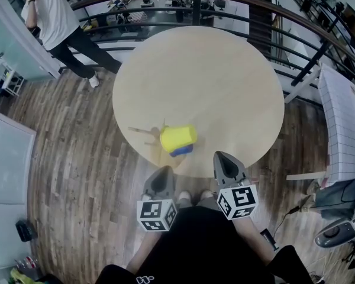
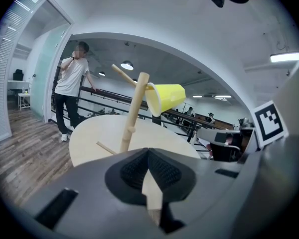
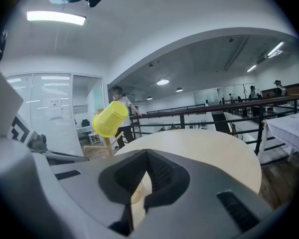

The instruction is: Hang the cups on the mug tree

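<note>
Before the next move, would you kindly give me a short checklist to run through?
1. Yellow cup hung on the mug tree: ok.
2. Mug tree standing on the table: ok.
3. Bare peg free for another cup: ok.
4. Blue thing under the yellow cup, whether it hangs: cannot tell.
5. Left gripper jaws together, nothing held: ok.
6. Right gripper jaws together, nothing held: ok.
</note>
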Available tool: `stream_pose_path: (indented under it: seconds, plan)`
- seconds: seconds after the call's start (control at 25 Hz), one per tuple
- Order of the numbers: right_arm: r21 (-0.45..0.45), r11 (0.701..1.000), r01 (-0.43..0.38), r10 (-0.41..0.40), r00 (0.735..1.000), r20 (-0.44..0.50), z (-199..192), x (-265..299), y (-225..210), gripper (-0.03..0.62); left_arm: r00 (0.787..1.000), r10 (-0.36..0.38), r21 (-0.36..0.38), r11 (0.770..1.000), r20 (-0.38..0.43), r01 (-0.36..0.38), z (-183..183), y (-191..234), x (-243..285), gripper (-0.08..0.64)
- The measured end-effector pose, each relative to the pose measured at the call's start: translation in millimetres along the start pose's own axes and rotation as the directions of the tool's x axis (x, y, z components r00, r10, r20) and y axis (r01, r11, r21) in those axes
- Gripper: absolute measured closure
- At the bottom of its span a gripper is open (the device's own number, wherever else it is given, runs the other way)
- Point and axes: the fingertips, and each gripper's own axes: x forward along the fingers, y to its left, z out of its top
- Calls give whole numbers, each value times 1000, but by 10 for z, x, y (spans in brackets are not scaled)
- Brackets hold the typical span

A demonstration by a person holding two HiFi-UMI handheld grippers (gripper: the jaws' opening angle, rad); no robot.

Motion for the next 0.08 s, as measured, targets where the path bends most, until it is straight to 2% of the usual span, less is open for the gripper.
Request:
stream_pose_path:
  seconds: [0.08]
  plan:
    - [1, 1000, -1, 1, 1000, -2, -2, -16, -4, 584, 1000, 0, 1, 1000, 2, 0, 7, -20, -11, 548]
